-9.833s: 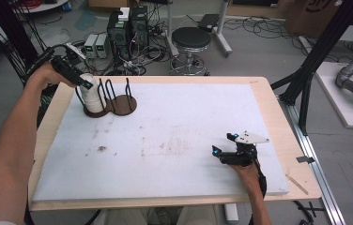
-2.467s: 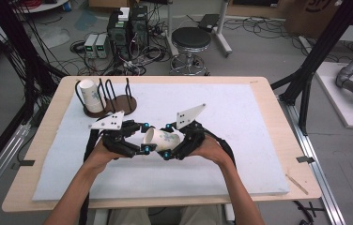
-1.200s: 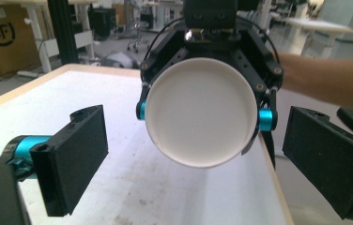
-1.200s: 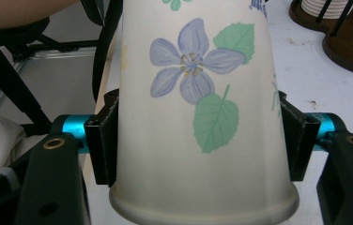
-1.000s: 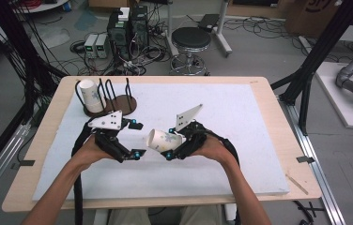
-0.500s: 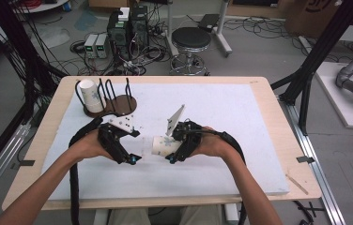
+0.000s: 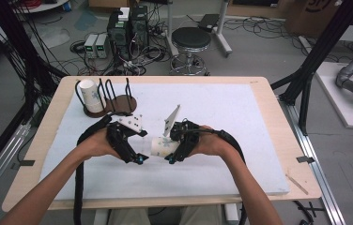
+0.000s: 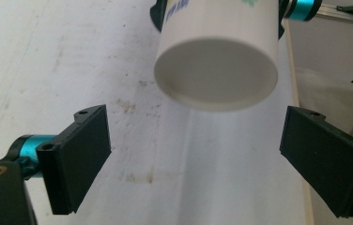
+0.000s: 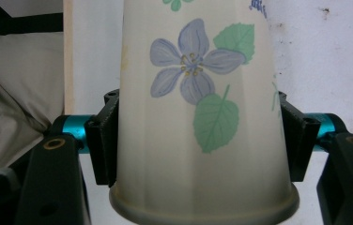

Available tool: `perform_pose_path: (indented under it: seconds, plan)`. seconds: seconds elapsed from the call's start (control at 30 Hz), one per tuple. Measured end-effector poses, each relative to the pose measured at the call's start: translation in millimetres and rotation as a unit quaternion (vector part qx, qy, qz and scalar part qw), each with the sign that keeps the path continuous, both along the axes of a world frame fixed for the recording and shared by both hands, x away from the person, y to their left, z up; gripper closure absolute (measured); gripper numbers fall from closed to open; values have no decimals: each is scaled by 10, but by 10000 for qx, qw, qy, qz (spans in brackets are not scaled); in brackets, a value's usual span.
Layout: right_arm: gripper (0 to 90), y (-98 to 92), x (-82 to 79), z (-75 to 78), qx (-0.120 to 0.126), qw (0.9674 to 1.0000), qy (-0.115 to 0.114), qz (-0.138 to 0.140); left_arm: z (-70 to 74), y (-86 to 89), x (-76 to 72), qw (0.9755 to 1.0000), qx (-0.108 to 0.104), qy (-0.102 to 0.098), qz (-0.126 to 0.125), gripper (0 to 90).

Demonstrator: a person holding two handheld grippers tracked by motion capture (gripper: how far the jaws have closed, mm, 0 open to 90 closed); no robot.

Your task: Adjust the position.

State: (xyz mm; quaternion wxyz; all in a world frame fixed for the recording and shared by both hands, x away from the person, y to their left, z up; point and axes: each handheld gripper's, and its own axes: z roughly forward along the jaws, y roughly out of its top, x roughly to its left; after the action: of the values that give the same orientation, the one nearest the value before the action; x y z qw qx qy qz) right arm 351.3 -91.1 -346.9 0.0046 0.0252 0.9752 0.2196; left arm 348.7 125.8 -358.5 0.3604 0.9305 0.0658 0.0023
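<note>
Holding the cup sideways over the mat, the right gripper squeezes it near the rim. The left gripper has its jaws apart, facing the cup's bottom without touching. Next, I think, left must grab the bottom. Far back, a rack holds another cup; nothing blocks the way.

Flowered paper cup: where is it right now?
In the high view the flowered paper cup lies sideways above the white mat's middle, clamped by the right gripper, its base facing the open left gripper.
</note>
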Motion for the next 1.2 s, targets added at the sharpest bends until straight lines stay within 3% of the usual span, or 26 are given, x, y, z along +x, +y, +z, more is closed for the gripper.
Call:
perform_pose_path:
  seconds: [0.23, 0.6, 0.77, 0.93, 1.2]
  plan:
    - [312, 34, -9, -7, -18, 10000, 33, 41, 20, -151, 20, 9999, 75, -7, -144, 97]
    - [312, 41, -10, -8, -18, 10000, 12, 91, -5, -222, 39, 9997, 123, 31, -231, 115]
    - [312, 52, -12, -17, -39, 9999, 44, 97, -25, -239, 58, 9992, 66, 154, -371, 196]
    - [312, 42, -7, -15, -25, 10000, 46, 72, -39, -245, 60, 9982, -5, 108, -584, 354]
    - [321, 43, 11, -29, -20, 10000, 32, 78, -47, -241, 71, 9981, 58, 115, -599, 371]
